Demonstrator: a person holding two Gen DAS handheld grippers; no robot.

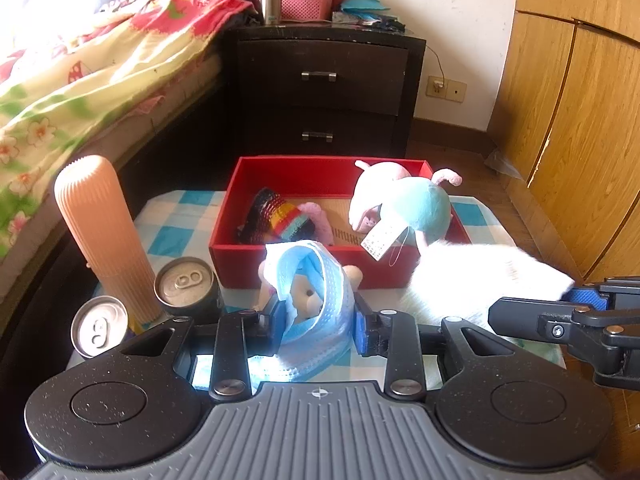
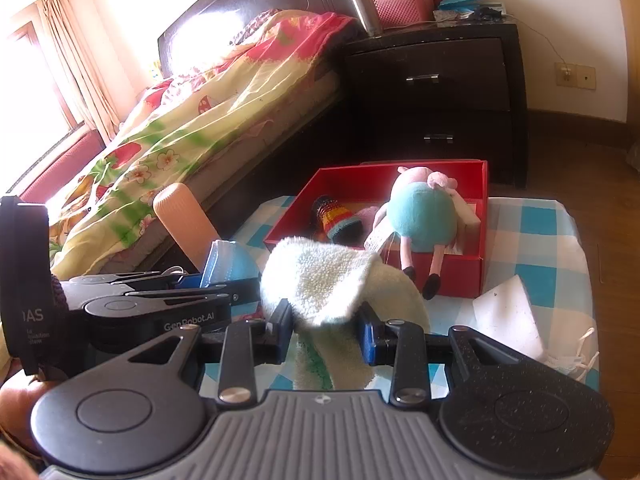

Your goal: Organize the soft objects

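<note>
My left gripper [image 1: 319,320] is shut on a blue face mask [image 1: 316,300], held above the checkered cloth just in front of the red box [image 1: 312,266]. My right gripper [image 2: 325,328] is shut on a pale green towel [image 2: 320,280], which also shows at the right of the left wrist view [image 1: 480,280]. In the red box [image 2: 460,270] lie a striped knitted piece [image 1: 280,216] and a pink and teal plush pig [image 1: 404,204], the pig's legs hanging over the front wall [image 2: 424,260]. A small beige plush [image 1: 304,294] lies behind the mask.
A ribbed peach bottle [image 1: 100,232] and two cans [image 1: 184,282] stand at the left. A white mask [image 2: 516,320] lies on the blue checkered cloth [image 2: 536,240] at the right. A bed [image 1: 80,80], a dark nightstand [image 1: 324,88] and a wooden wardrobe [image 1: 580,120] surround the spot.
</note>
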